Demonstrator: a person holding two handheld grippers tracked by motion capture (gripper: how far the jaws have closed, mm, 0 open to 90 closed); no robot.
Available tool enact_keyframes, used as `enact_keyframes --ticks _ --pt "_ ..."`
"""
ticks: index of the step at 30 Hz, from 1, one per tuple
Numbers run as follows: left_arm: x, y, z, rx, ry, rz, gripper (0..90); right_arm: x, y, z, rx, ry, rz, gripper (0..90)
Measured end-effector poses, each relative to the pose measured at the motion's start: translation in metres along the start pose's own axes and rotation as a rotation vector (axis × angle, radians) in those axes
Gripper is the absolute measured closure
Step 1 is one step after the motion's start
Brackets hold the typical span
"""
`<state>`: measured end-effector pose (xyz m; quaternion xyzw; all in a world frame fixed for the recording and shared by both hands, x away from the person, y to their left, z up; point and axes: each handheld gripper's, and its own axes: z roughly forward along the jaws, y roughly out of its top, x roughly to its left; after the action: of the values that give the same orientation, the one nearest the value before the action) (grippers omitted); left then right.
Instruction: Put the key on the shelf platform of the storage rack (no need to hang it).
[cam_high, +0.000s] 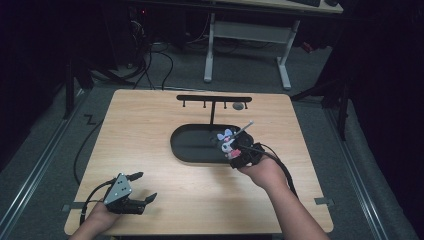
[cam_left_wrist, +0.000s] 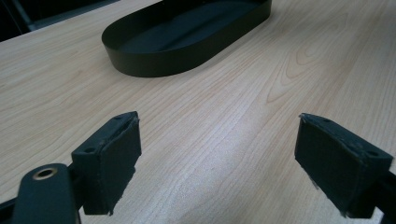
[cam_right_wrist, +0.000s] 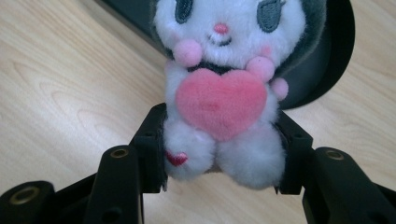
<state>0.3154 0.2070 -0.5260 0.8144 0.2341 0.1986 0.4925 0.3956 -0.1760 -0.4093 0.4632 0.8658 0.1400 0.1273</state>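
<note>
Plush toy (cam_right_wrist: 219, 93) clamped in right gripper (cam_right_wrist: 219, 154) over tray rim (cam_high: 176, 150)

The fluffy cloth plush toy (cam_right_wrist: 219, 93) contrasts with the smooth matt black tray (cam_left_wrist: 154, 60) on the pale, lightly grained wooden table (cam_left_wrist: 261, 107).

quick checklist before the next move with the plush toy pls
1. Right tool shut on the plush toy, jaws at both of its sides: ok.
2. Toy held at its lower body, heart and head free: ok.
3. Toy raised over the right end of the black tray: ok.
4. Hook rack behind the tray unobstructed: ok.
5. Toy's hanging loop found: cannot tell.
6. Left tool open, resting apart at the near left: ok.
</note>
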Motion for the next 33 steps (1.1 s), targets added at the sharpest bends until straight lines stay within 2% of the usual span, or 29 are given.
enact_keyframes --ticks 6,12,18,26,33 --pt "0.000 0.000 0.000 0.000 -0.002 0.001 15.5 -0.002 0.017 0.006 0.001 -0.012 -0.015 48.8" --pt "0.000 0.000 0.000 -0.002 -0.002 0.003 15.5 -0.003 0.028 0.013 0.000 -0.018 -0.009 48.8" --pt "0.001 0.000 0.001 -0.001 -0.004 -0.007 15.5 -0.006 0.047 0.027 0.008 -0.015 -0.002 48.8" --pt "0.000 0.000 0.001 -0.001 -0.006 -0.003 15.5 -0.006 0.057 0.042 0.027 -0.008 0.012 48.8" --pt "0.000 0.000 0.001 0.004 -0.008 -0.004 15.5 -0.009 0.063 0.065 0.052 -0.008 0.026 48.8"
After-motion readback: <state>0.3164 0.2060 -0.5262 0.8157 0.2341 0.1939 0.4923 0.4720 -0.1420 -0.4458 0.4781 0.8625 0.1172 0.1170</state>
